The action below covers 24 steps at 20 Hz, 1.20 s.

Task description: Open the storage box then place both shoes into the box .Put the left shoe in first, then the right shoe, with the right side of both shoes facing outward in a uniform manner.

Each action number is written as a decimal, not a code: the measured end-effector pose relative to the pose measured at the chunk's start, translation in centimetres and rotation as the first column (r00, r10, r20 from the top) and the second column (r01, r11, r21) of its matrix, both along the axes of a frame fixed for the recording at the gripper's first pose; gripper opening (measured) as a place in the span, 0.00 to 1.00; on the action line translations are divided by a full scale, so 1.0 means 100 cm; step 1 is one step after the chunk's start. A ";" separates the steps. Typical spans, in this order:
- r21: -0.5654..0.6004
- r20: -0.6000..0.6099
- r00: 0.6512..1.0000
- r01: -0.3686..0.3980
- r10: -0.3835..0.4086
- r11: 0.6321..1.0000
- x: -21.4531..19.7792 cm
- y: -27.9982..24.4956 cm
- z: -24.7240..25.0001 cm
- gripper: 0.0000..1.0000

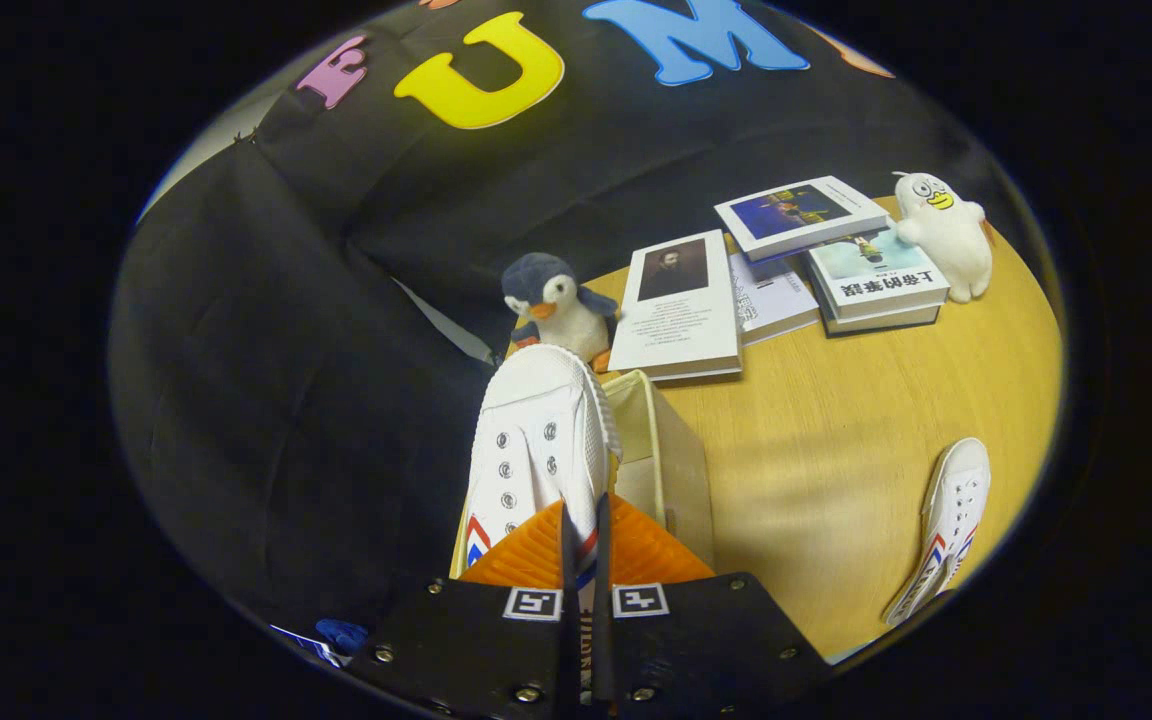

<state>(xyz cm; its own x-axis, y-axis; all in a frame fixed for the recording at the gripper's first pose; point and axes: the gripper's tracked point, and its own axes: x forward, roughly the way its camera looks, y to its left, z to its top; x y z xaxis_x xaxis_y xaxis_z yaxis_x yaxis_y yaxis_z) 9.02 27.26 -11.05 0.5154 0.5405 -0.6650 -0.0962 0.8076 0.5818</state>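
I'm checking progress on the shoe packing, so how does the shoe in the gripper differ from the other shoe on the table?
The held shoe is pinched between the gripper fingers, lifted over the beige storage box, toe pointing toward the penguin toy. The second shoe lies untouched on the wooden table, well off to the side of the box. The held shoe looks bigger, being nearer the camera. Both are white lace-up sneakers with red and blue stripes.

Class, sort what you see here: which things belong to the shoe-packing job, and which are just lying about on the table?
Belong to the job:
tool, shut on the held white shoe
storage box beneath it
second white shoe on the table

Lying about:
penguin toy
books
white plush toy
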 end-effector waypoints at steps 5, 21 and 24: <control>-0.042 -0.031 0.999 -0.041 0.039 0.998 -0.001 0.038 -0.024 0.04; -0.111 -0.145 0.981 -0.143 0.127 0.983 -0.020 0.101 -0.101 0.14; -0.048 -0.066 0.990 -0.127 0.123 0.991 -0.015 0.098 -0.076 0.52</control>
